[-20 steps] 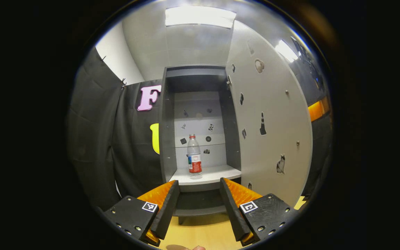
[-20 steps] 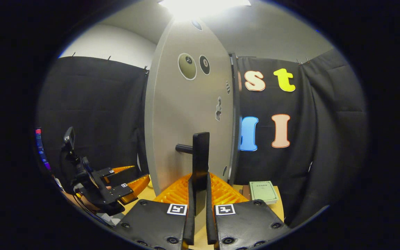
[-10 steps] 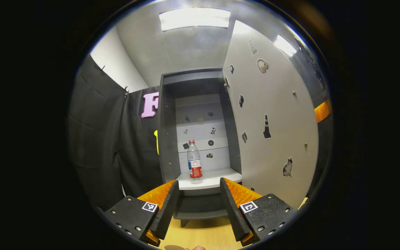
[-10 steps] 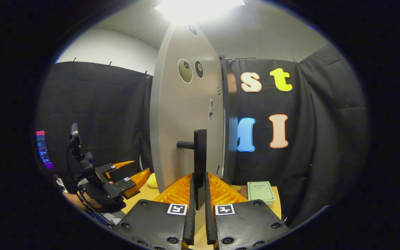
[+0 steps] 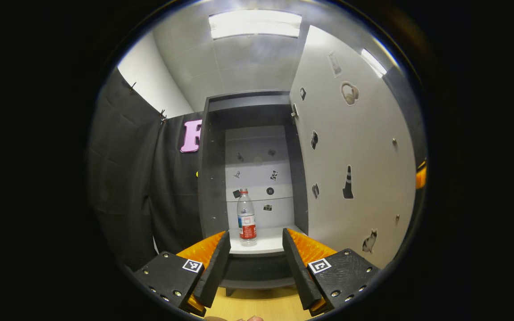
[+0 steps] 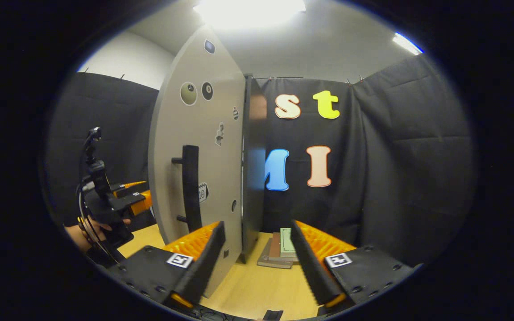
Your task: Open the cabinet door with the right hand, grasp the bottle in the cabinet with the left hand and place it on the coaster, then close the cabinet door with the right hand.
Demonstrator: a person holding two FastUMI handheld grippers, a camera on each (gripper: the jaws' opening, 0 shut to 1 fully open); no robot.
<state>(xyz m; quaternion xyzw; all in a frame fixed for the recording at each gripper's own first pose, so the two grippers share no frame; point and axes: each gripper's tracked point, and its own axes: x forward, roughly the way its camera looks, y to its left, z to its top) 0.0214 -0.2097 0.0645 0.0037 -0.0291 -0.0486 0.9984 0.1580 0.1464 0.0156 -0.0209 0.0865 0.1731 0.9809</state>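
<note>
Nearest in the left gripper view, the left gripper (image 5: pixel 255 261) has its fingers spread apart and holds nothing. It hovers over a wooden table (image 5: pixel 261 305), lined up with the open cabinet (image 5: pixel 212 178) ahead. Beyond it, on the cabinet's pale shelf (image 5: pixel 275 243), the bottle (image 5: pixel 246 216) stands upright toward the shelf's left side, well apart from the gripper. To the right of the cabinet opening, the cabinet door (image 5: pixel 355 160) stands swung wide.

In the right gripper view, the right gripper (image 6: pixel 257 258) is also spread apart and empty, near the door's outer face. The door's vertical handle (image 6: pixel 190 180) is free, left of the gripper. A small stack of books (image 6: pixel 279 252) lies on the table beside the cabinet's base.

Risks, as a judgement: the tall, narrow bottle could tip if one finger reaches it first, and an unheld door might drift into the left gripper's path. The coaster's place cannot be told.
</note>
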